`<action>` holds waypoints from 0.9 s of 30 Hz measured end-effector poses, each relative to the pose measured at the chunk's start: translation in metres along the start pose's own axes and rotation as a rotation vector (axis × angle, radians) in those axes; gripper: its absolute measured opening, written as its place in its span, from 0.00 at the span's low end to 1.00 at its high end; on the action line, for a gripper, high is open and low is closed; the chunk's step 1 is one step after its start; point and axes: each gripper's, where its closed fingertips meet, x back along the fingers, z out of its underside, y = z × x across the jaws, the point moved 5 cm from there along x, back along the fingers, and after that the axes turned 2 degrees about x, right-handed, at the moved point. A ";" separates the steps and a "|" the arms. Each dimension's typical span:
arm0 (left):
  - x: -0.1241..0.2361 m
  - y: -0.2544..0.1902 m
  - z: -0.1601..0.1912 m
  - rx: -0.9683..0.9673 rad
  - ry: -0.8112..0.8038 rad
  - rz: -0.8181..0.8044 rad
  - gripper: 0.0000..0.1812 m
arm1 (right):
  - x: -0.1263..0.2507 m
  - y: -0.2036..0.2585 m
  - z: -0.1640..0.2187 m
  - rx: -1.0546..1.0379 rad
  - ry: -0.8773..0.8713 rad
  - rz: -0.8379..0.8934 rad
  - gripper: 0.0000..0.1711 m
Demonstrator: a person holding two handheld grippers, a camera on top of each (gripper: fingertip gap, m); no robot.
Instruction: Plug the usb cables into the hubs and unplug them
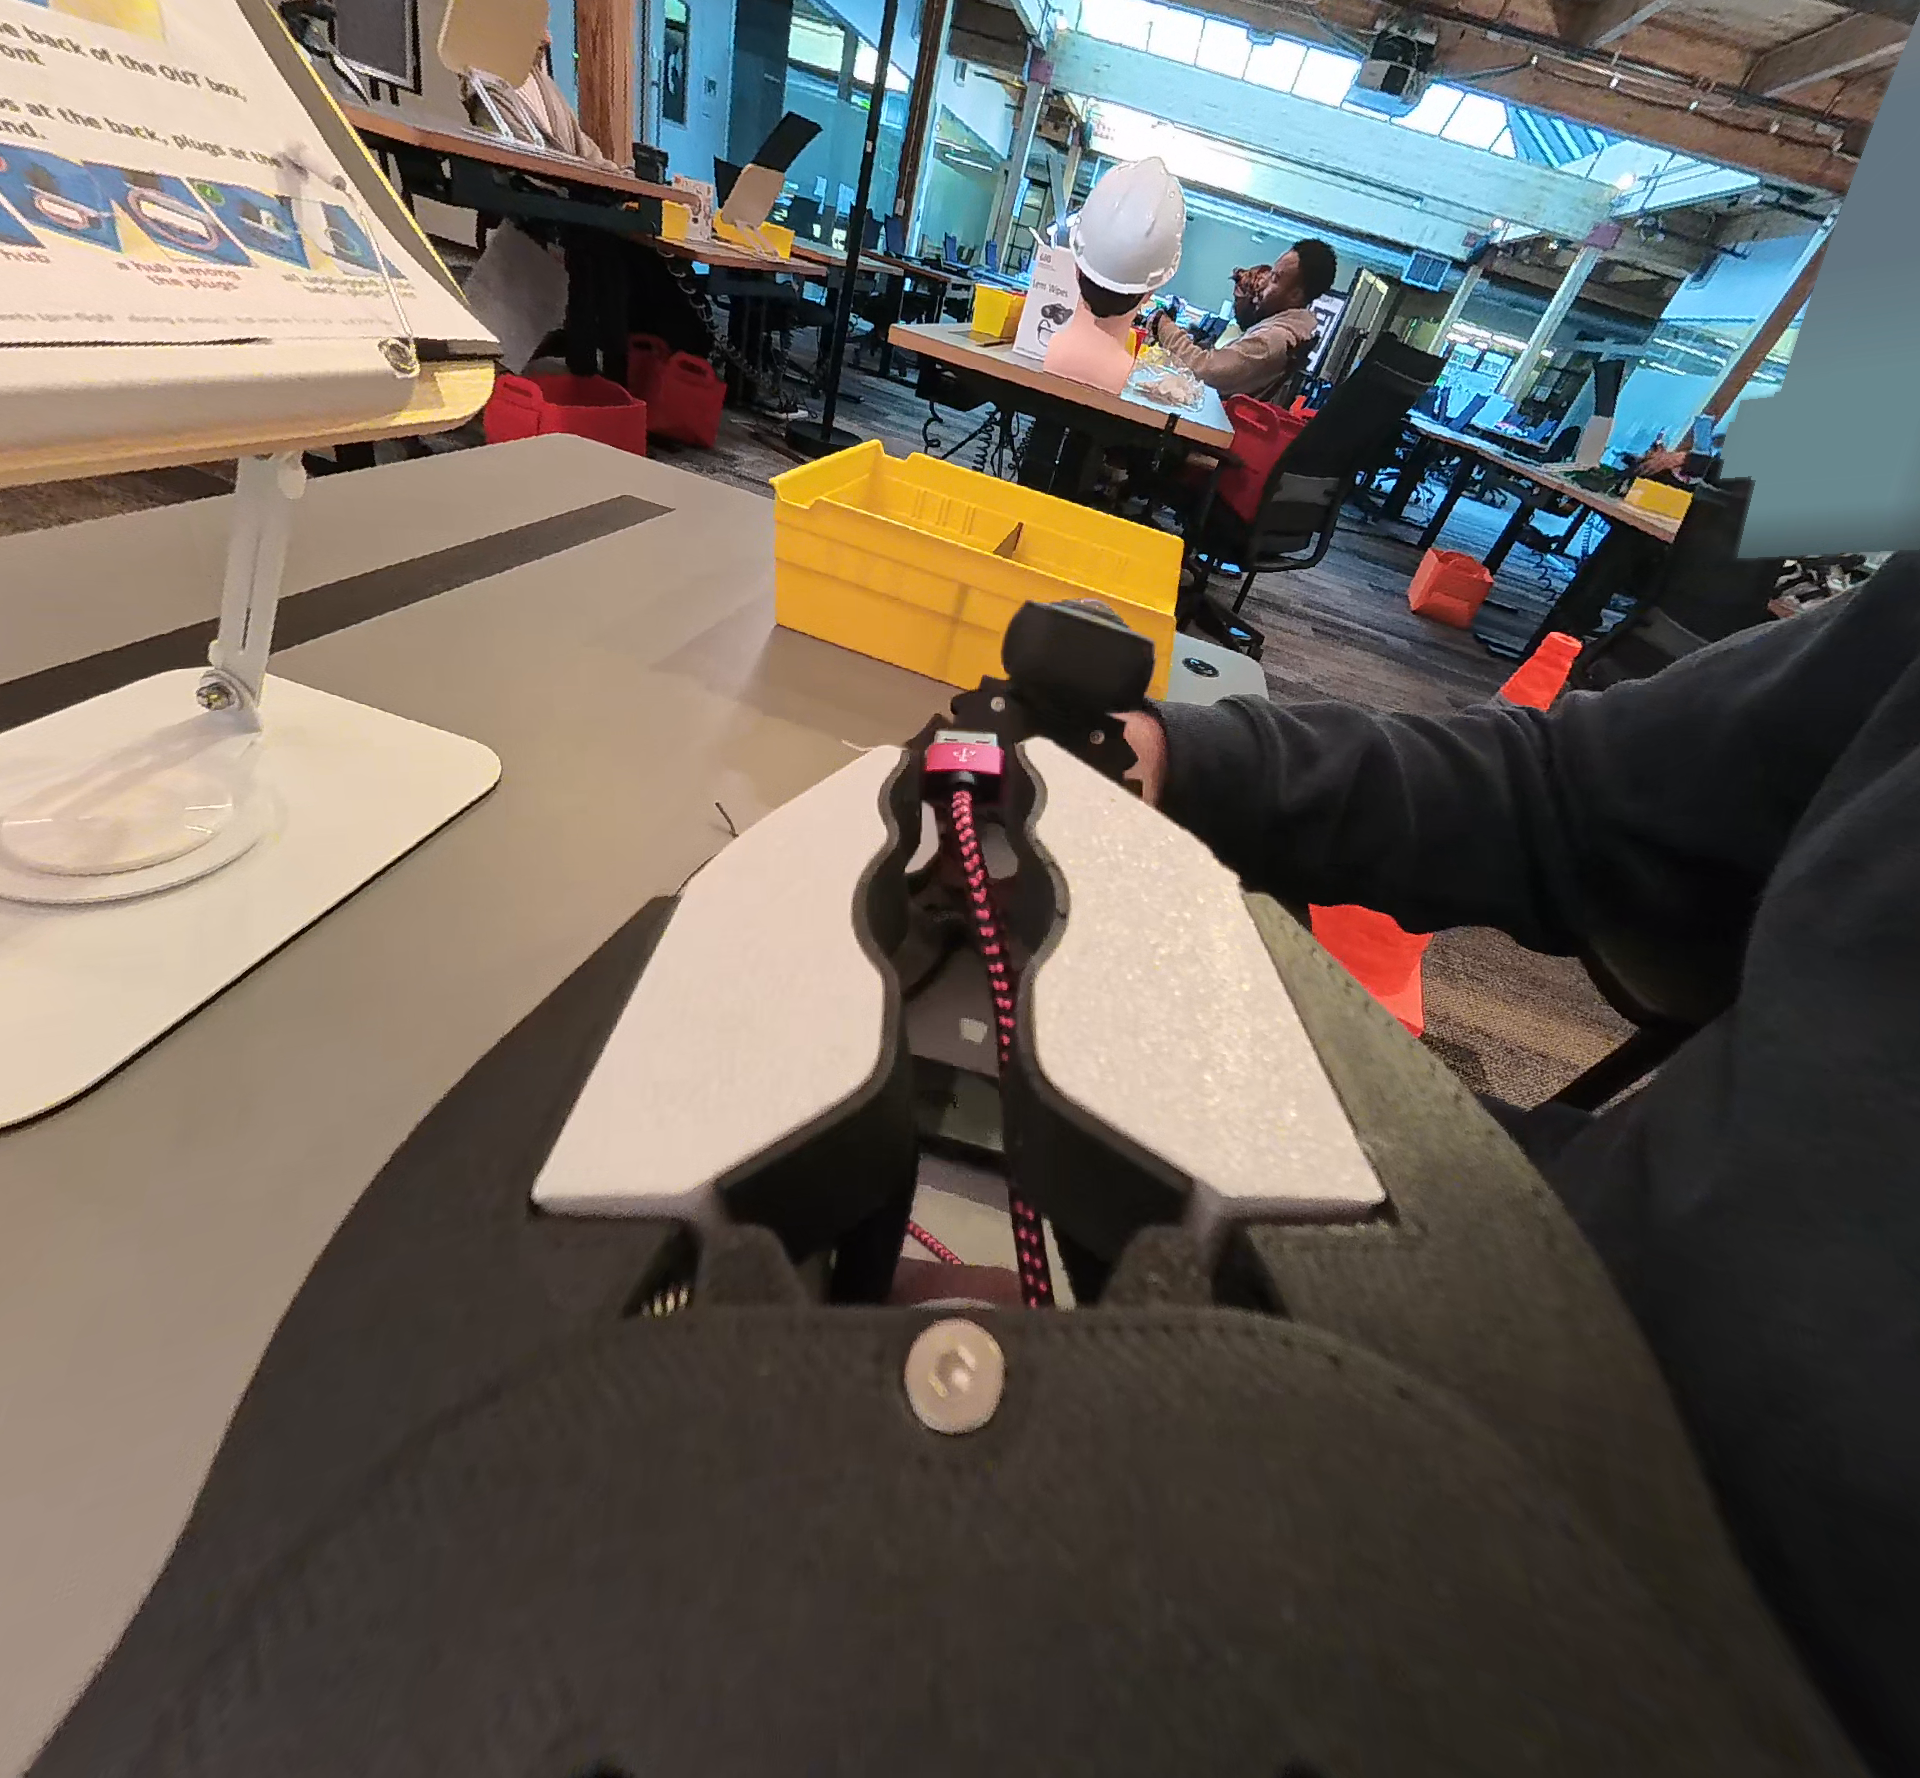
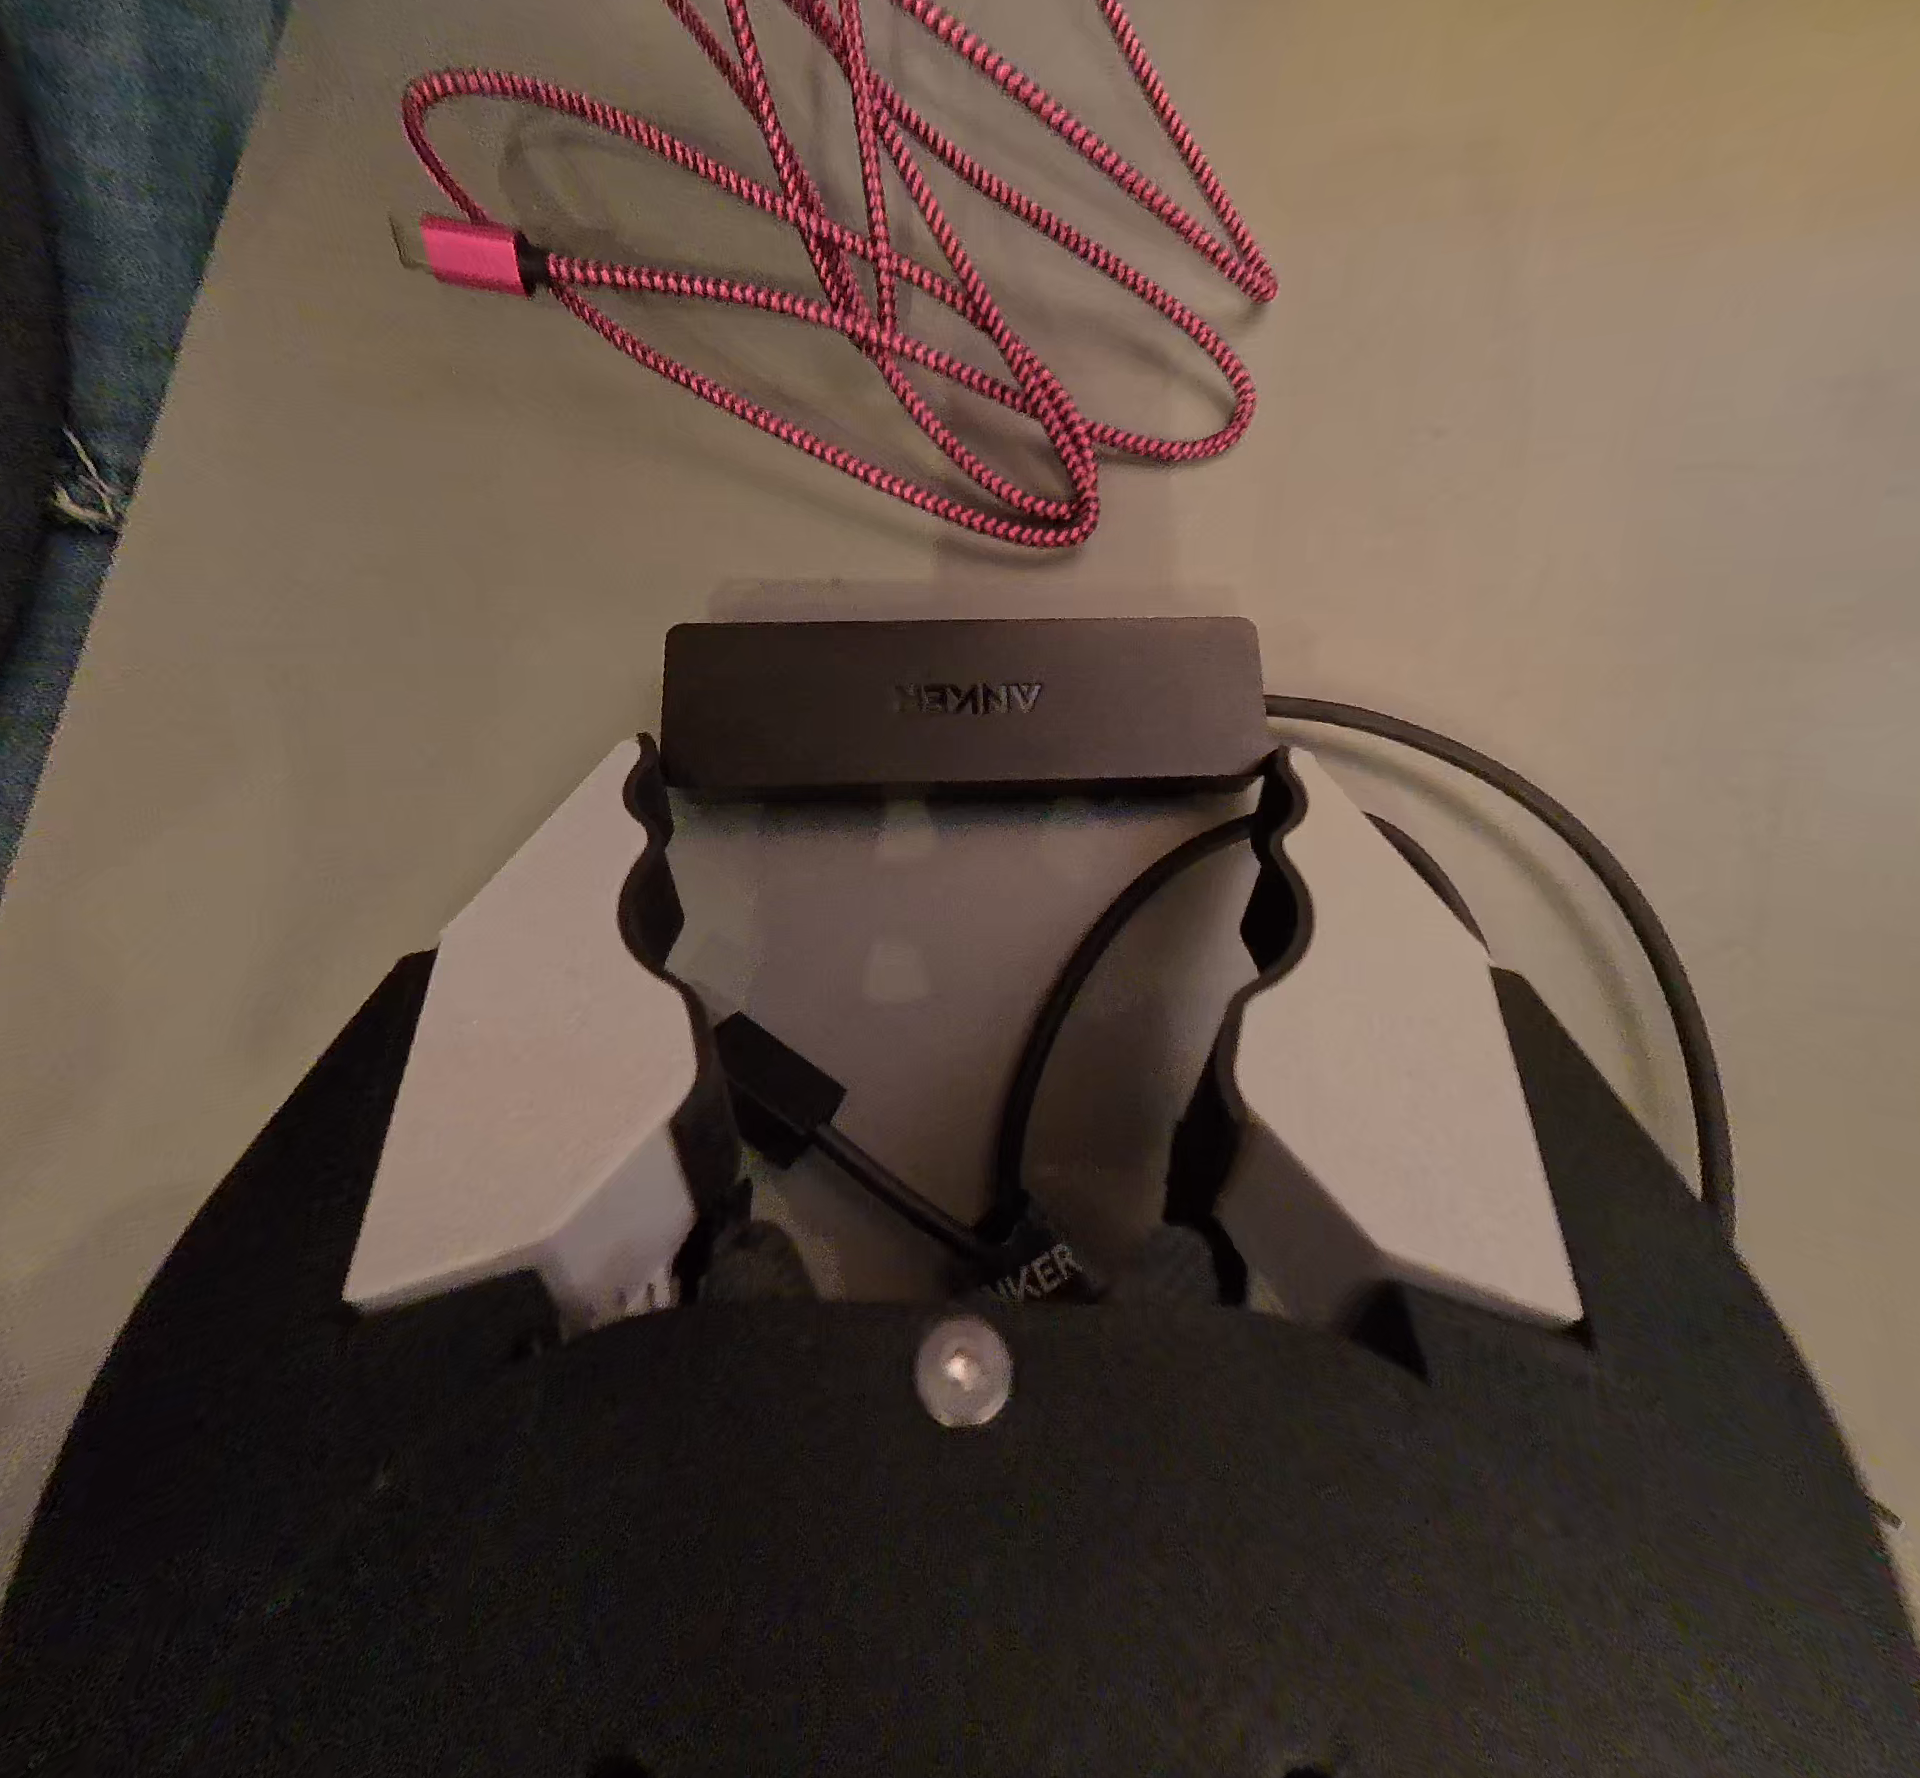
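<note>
pink plug (image 1: 965, 754) pointing forward, black hub (image 2: 961, 702) lying crosswise

Left gripper (image 1: 966, 767) raised, jaws pinched nearly together; right gripper (image 2: 961, 778) angled down, jaws spread wide.

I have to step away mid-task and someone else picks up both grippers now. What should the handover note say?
Left gripper: shut on the pink USB plug, its braided cable running back between the jaws.
Right gripper: holding the black USB hub by its ends on the grey table.
The cable's other pink plug lies loose beyond the hub.
Done: plug and hub both grasped.
Left: nothing is in the hub yet; plug in, then unplug.
</note>
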 end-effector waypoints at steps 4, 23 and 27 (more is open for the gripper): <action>0.001 0.002 0.001 0.002 0.004 -0.008 0.08 | 0.010 -0.002 -0.006 -0.040 -0.087 -0.014 0.65; -0.012 -0.002 0.013 -0.053 0.089 -0.034 0.08 | 0.077 -0.005 -0.077 -0.052 -0.250 -0.110 0.65; -0.012 -0.003 0.011 -0.031 0.054 -0.024 0.08 | 0.081 -0.004 -0.089 -0.042 -0.214 -0.124 0.65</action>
